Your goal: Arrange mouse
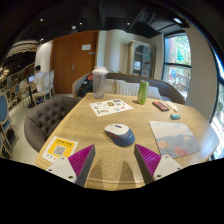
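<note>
holding my gripper wide open and empty, i saw the mouse just ahead, centred between my pink pads. i judged a level, straight approach best, fingers flanking its smooth, rounded grey shell on the matte wooden table.

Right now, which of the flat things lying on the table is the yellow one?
The yellow card beside the gripper's left finger, at the table's near edge. The paper sheet beyond the mouse is white; the mat further right is dark red.
</note>
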`<state>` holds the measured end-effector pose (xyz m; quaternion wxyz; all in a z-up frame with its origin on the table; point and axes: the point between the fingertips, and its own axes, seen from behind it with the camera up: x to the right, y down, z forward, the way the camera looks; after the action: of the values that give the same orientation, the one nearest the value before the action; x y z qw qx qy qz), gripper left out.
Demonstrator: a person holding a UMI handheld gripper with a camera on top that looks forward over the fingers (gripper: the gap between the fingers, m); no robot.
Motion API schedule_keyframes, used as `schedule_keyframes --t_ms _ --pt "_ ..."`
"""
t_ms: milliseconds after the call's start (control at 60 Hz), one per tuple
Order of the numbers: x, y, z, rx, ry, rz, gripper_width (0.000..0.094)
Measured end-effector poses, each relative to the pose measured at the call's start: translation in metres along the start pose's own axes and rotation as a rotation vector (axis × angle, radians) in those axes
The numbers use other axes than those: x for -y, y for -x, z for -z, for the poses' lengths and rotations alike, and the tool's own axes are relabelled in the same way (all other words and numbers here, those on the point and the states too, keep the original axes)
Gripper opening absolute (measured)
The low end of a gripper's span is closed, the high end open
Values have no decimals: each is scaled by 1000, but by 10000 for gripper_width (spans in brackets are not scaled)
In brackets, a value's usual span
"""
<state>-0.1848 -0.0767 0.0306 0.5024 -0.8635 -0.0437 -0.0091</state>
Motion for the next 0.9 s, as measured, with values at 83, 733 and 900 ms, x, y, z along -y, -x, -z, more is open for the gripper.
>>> schedule_keyframes --t_ms 83,733,900 --pt "-1 -18 -23 -22 14 2 808" --pt "31 -54 -146 -8 106 -131 543" --pt "31 -48 -145 13 105 -113 438"
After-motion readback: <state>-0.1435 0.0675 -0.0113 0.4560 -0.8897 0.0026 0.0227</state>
